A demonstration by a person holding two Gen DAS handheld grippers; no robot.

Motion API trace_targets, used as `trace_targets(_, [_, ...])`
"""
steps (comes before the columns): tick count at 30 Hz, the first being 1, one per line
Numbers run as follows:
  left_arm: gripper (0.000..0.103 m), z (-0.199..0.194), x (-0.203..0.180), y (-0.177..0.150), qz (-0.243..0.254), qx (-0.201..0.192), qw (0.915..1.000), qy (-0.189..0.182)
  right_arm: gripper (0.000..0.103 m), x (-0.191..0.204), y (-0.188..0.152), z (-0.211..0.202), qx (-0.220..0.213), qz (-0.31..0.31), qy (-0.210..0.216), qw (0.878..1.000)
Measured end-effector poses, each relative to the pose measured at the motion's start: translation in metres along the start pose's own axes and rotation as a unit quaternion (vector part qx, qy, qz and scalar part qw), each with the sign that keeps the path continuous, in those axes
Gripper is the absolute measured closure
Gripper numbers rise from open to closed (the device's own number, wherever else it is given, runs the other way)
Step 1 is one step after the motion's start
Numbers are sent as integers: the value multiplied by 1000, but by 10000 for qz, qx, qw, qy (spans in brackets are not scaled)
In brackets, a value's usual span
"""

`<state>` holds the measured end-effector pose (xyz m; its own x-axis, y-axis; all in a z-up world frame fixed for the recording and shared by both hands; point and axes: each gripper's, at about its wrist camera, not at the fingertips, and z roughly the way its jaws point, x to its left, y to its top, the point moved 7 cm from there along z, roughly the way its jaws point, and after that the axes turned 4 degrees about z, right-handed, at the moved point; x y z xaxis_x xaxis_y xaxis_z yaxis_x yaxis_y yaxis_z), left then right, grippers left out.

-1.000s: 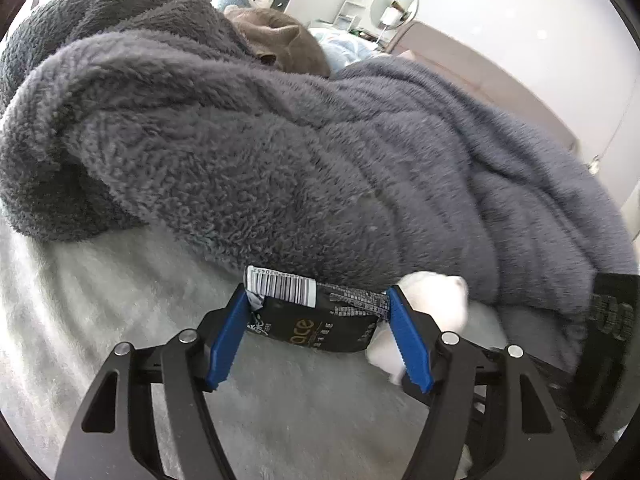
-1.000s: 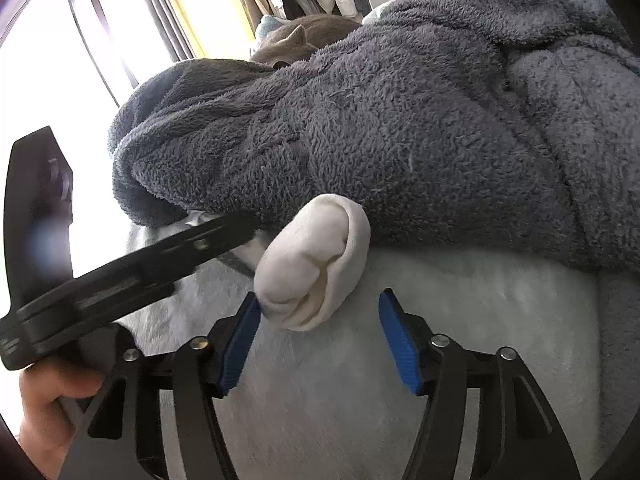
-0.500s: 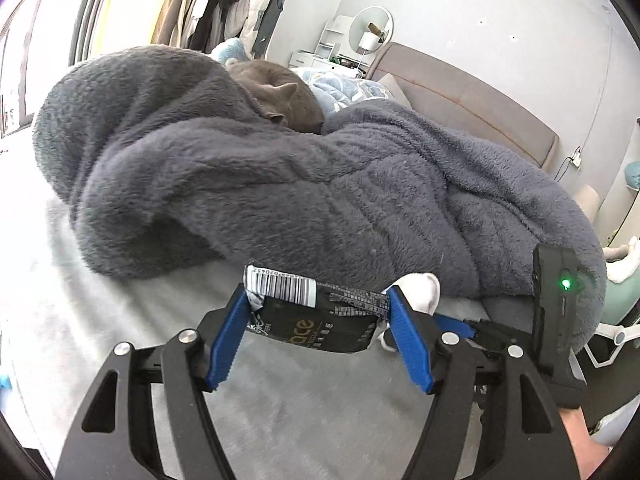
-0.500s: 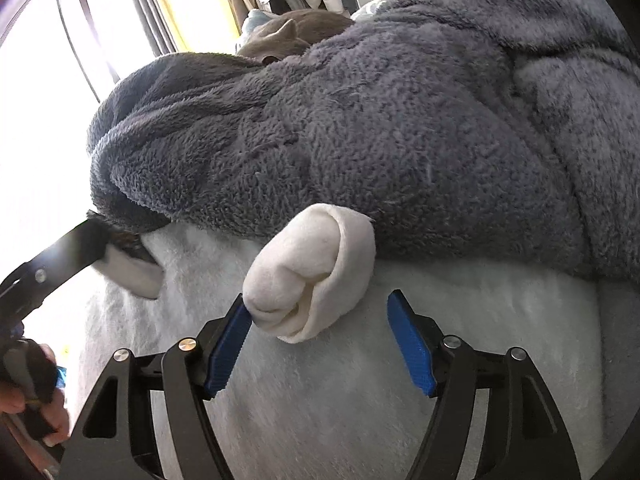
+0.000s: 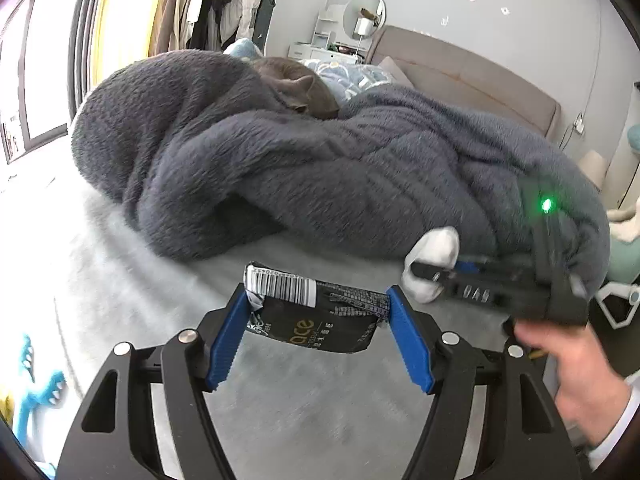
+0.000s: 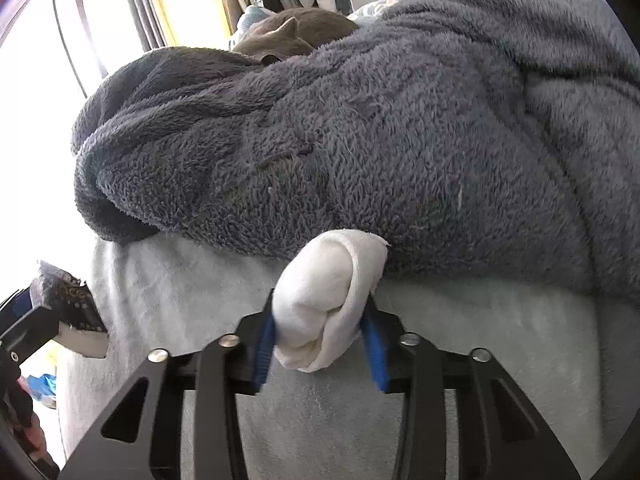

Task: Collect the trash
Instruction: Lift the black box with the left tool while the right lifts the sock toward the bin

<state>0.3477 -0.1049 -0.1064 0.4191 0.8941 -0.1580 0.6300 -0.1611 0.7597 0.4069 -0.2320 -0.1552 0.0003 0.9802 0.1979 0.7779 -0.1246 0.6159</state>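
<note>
right gripper [image 6: 322, 338] pinches white sock [image 6: 328, 296]; left gripper [image 5: 318, 320] clamps black wrapper [image 5: 316, 316].

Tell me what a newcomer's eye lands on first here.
The huge dark grey fleece blanket heaped across the bed, with a grey cat curled on top near the headboard. In front, the left gripper clamps a black snack wrapper, and the right gripper squeezes a white rolled sock.

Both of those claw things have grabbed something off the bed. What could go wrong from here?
The rolled white sock bulges above the right gripper and could slip out when lifted. It also lies against the grey fleece blanket, which might drag along. The black wrapper in the left gripper is held only by its edges. The cat may startle.
</note>
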Motion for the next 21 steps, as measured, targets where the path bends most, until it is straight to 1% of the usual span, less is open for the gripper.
trace_targets(2, [32,-6,7,-4,58,28,10000,67,68,4,2,-4,-20,-73,-54,10000])
trace_targets(6, [32,-21,23,-13,-9,23,9999,123,68,23,7,-12,-74,-108,85,9999])
trace_targets(9, [32,-28,36,-23,-31,112,9997,201,68,48,6,-14,-86,-313,192,9993])
trace_targets(15, [32,-45,64,-42,-59,262,9989,385,68,102,-2,-19,-63,-731,578,9956])
trace_targets(21, [32,-63,95,-61,-151,383,9973,616,68,163,-7,-30,-119,-989,1098,9889])
